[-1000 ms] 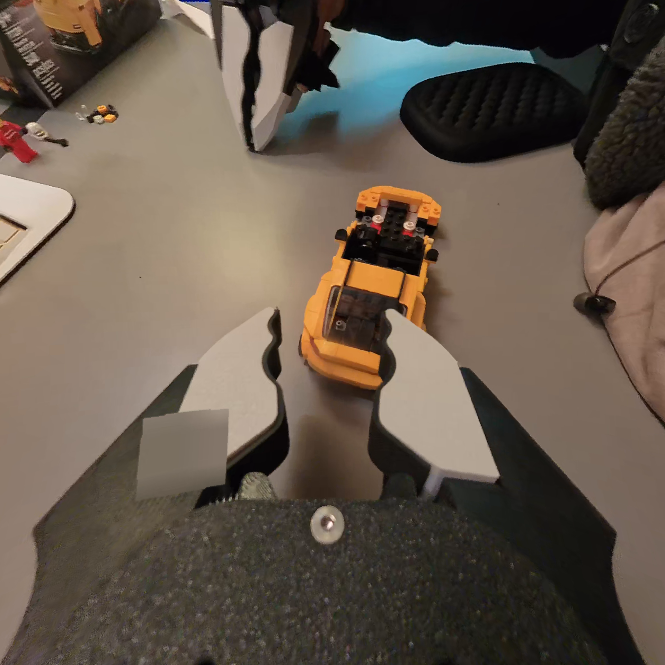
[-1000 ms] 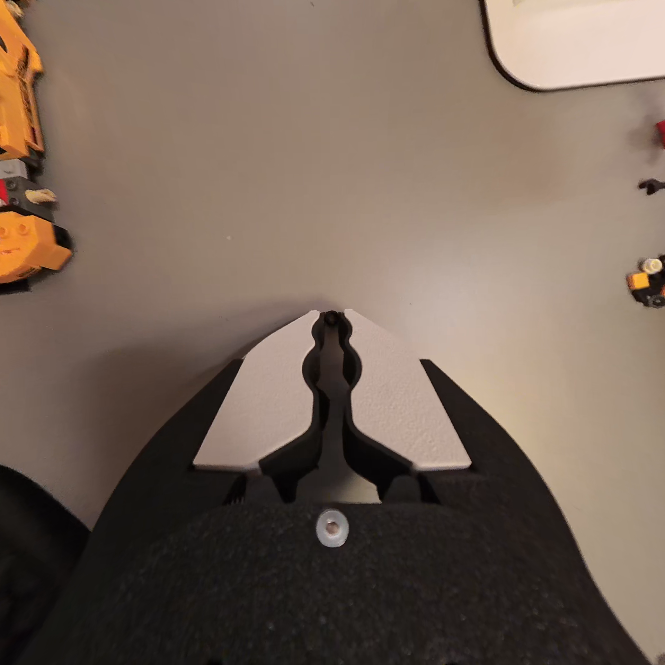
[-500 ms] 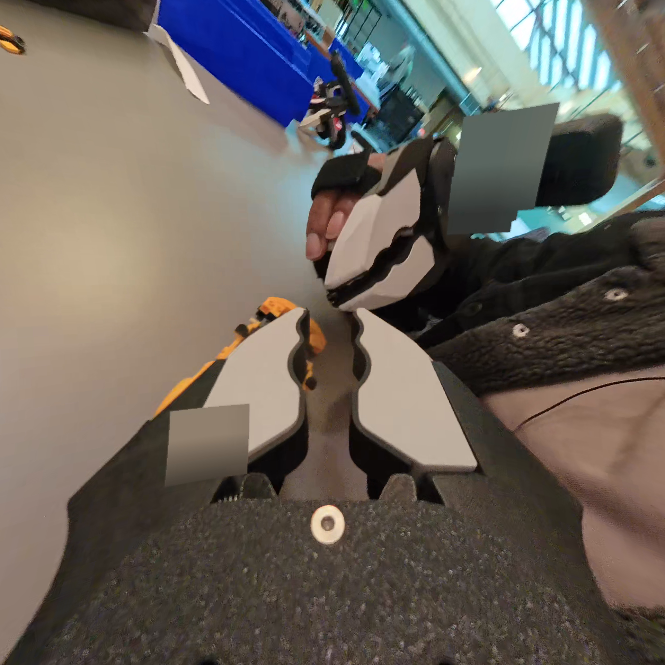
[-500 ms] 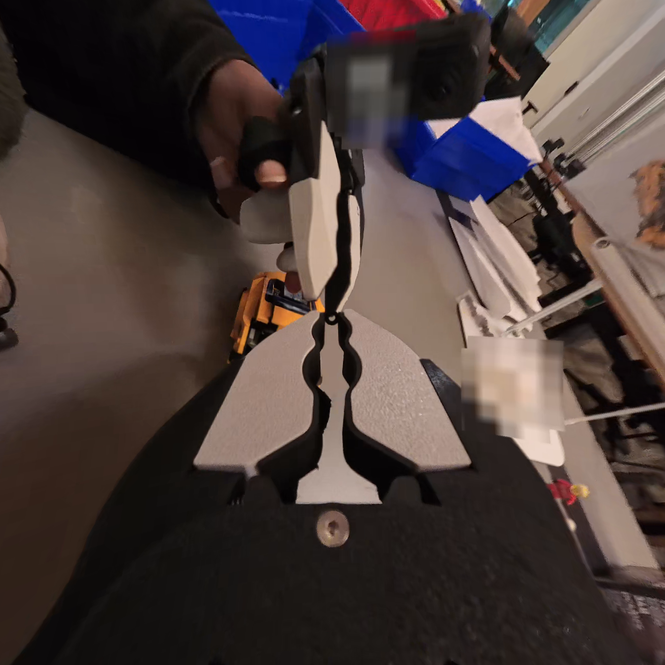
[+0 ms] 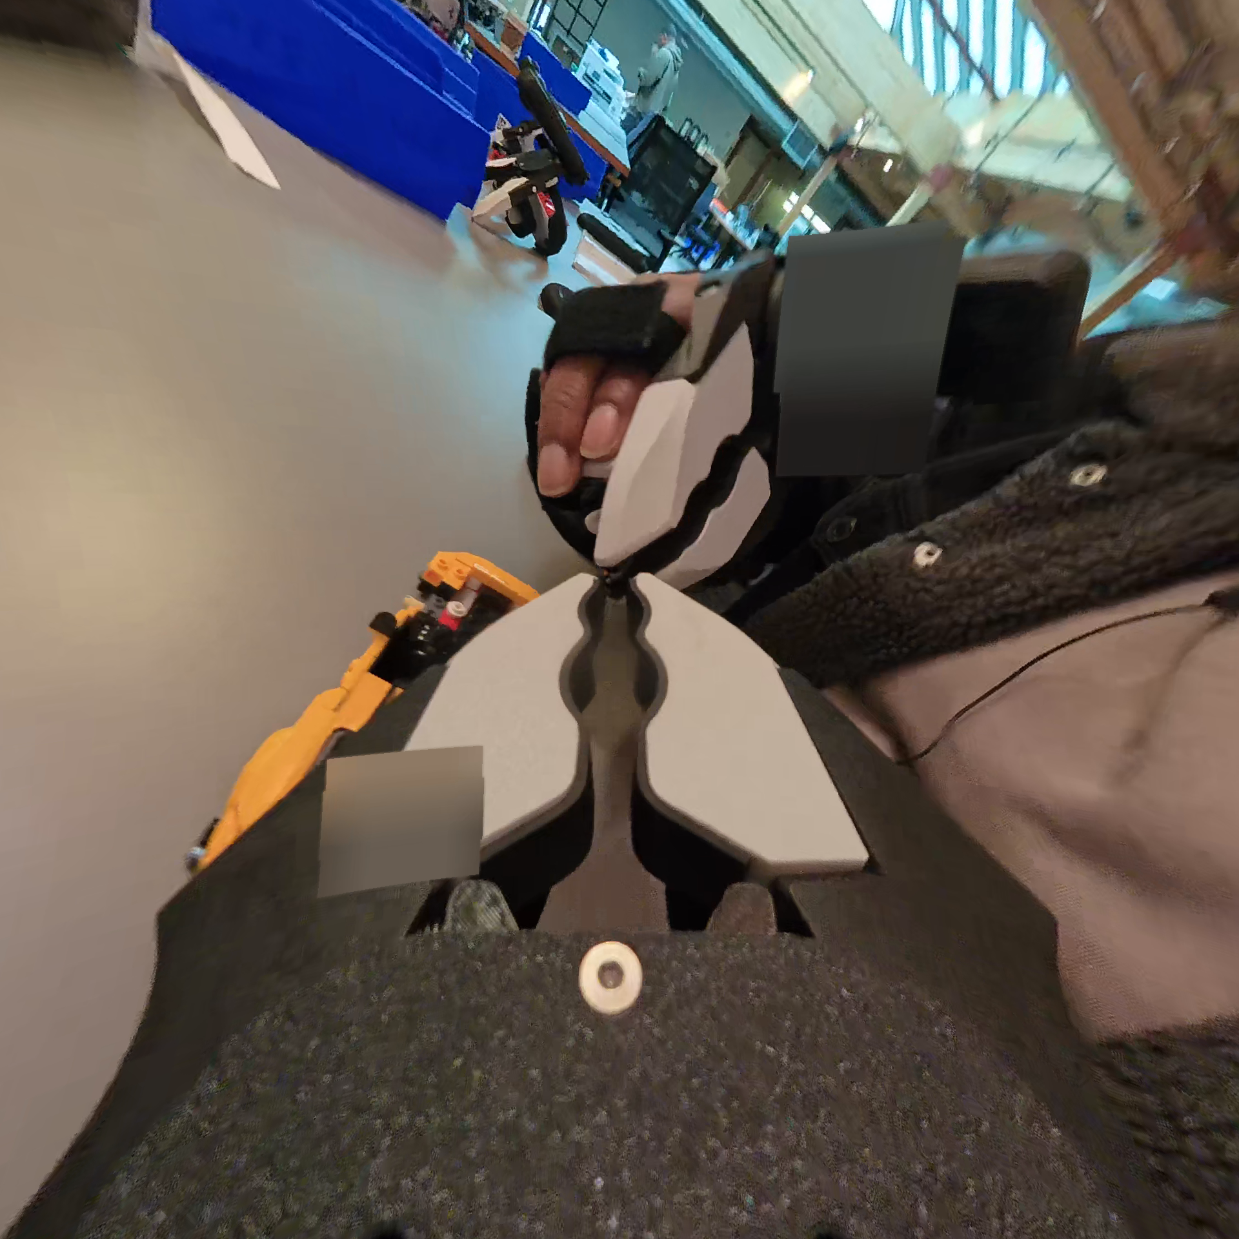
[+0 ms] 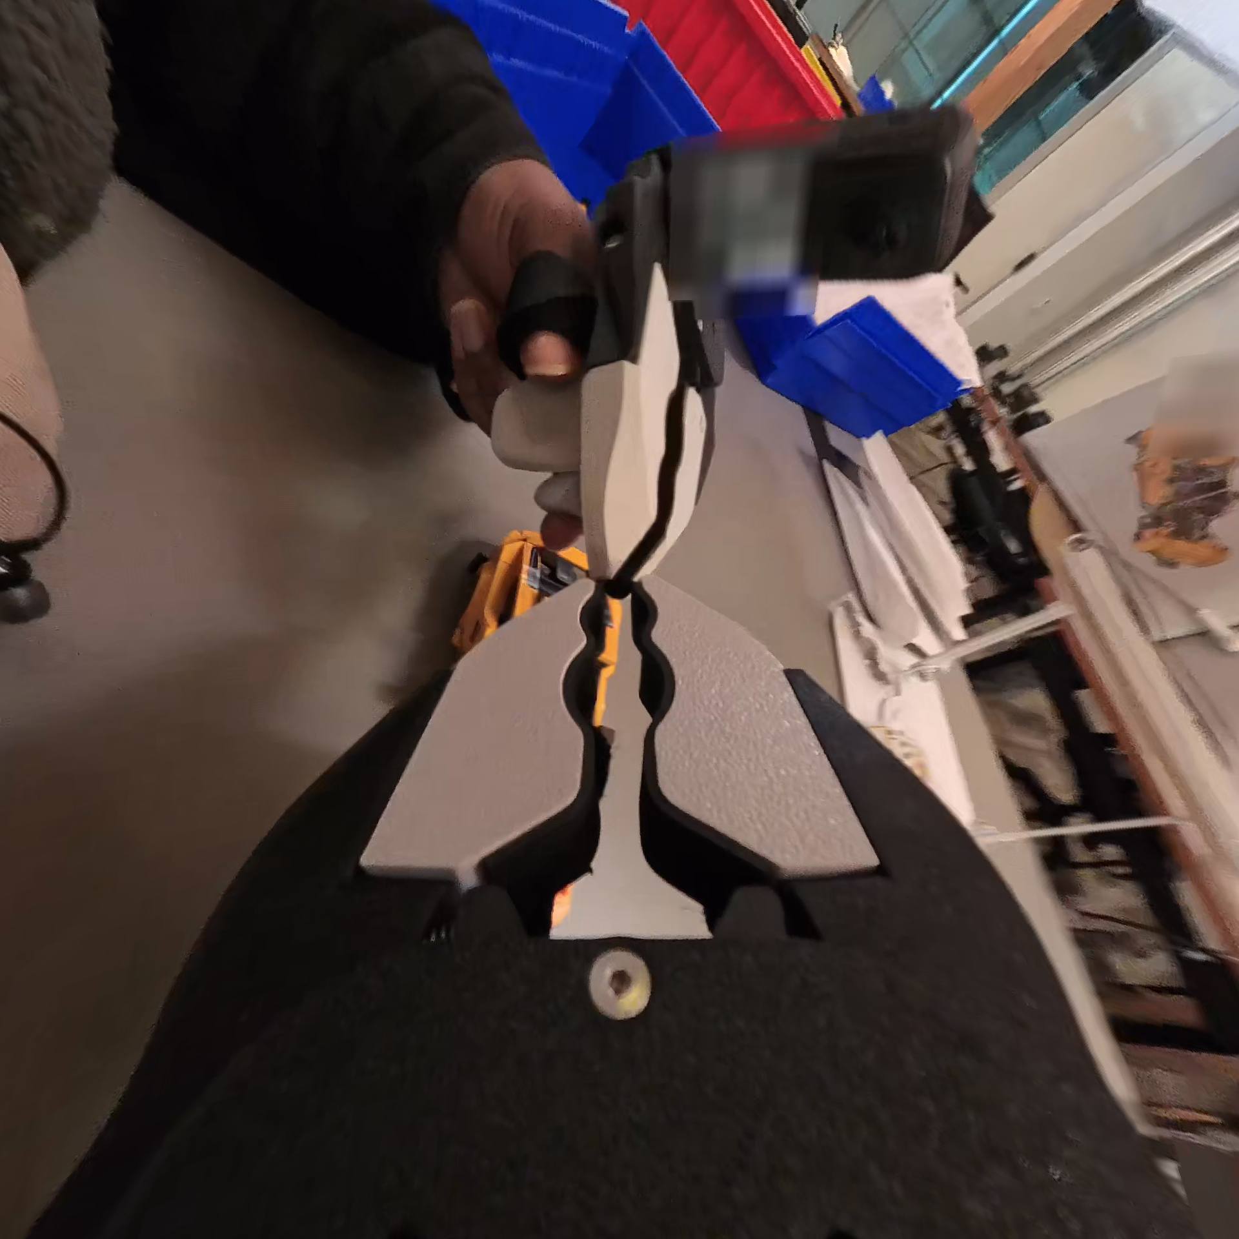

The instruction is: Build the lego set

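We cannot make out the tiny dark piece (image 5: 611, 582) pinched where the two grippers' tips meet, since it is too small to tell its shape. The orange brick-built car (image 5: 322, 711) below that piece is half hidden behind the left gripper's grey finger (image 5: 503, 704) in the left wrist view. In the right wrist view only the car's end (image 6: 523, 590) and a strip between the fingers show, and the shelves to its right are blurred.
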`<state>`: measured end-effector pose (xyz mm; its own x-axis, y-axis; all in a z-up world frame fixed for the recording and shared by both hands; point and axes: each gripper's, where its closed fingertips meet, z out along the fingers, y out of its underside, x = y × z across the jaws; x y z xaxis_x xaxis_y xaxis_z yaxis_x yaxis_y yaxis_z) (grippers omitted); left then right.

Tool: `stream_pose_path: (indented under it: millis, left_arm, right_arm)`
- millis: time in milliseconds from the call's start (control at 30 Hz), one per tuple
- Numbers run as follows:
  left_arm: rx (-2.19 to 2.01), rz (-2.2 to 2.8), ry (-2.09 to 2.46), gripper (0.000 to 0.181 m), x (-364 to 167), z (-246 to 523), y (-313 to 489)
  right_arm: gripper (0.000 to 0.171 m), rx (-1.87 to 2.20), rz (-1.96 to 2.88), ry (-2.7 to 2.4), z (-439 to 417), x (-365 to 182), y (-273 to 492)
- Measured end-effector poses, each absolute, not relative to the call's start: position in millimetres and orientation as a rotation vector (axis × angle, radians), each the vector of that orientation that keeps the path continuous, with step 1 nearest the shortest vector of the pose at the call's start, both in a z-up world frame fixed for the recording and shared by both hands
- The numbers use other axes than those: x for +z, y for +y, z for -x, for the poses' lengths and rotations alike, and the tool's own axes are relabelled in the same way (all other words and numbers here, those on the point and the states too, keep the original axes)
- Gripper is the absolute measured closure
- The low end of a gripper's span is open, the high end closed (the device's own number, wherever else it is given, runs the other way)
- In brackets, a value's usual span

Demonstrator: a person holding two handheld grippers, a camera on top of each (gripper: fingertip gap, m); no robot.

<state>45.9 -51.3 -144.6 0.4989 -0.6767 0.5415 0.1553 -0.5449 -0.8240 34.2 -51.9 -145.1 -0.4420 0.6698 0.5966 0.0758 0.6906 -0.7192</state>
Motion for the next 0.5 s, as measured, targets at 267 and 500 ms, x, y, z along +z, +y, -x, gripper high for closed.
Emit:
stream_pose_path:
  millis: [267, 500]
  left_arm:
    - [-0.426, 1.727, 0.837, 0.177, -150.0, -41.2, -48.3]
    - [0.225, 1.515, 1.143, 0.177, -157.3, -38.6, -45.2]
  right_arm:
    - [0.161, 1.396, 0.949, -1.944, -46.4, -138.6, -47.8]
    - [0.161, 1.709, 1.242, -1.957, -42.7, -153.5, -51.2]
